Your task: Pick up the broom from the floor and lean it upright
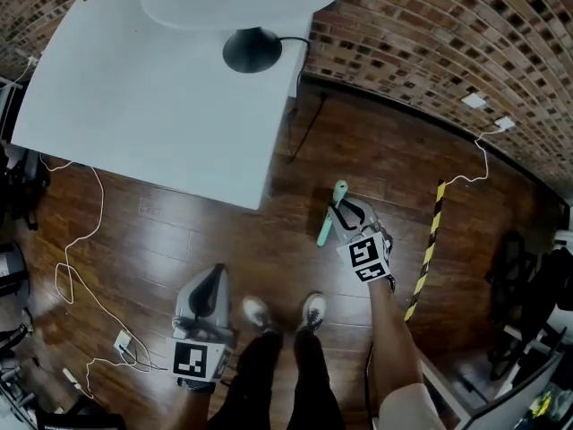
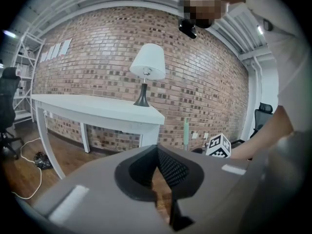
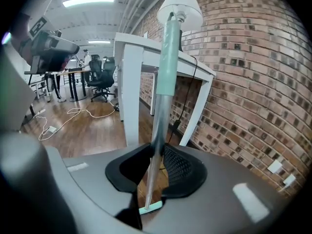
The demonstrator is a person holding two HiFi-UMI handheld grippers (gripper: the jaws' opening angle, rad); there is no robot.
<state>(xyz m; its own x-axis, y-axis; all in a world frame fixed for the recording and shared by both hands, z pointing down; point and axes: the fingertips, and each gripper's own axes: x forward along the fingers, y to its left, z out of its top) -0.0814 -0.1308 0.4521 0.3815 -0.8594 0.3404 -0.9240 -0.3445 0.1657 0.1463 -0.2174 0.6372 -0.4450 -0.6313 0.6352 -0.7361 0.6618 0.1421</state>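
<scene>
The right gripper point(image 3: 158, 149) has its jaws closed on the broom point(image 3: 165, 57), whose handle stands upright between them and rises toward 12 o'clock. In the head view the left gripper point(image 2: 157, 149) sits at 8 o'clock from it, jaws together and empty. The white table point(image 1: 161, 97) is at 11 o'clock.

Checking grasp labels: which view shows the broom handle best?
Right gripper view: the broom handle runs up between the pads of the right gripper, from silver pole to mint grip. The head view shows only its foreshortened mint top by that gripper. The left gripper view catches a thin mint strip before the brick wall.
</scene>
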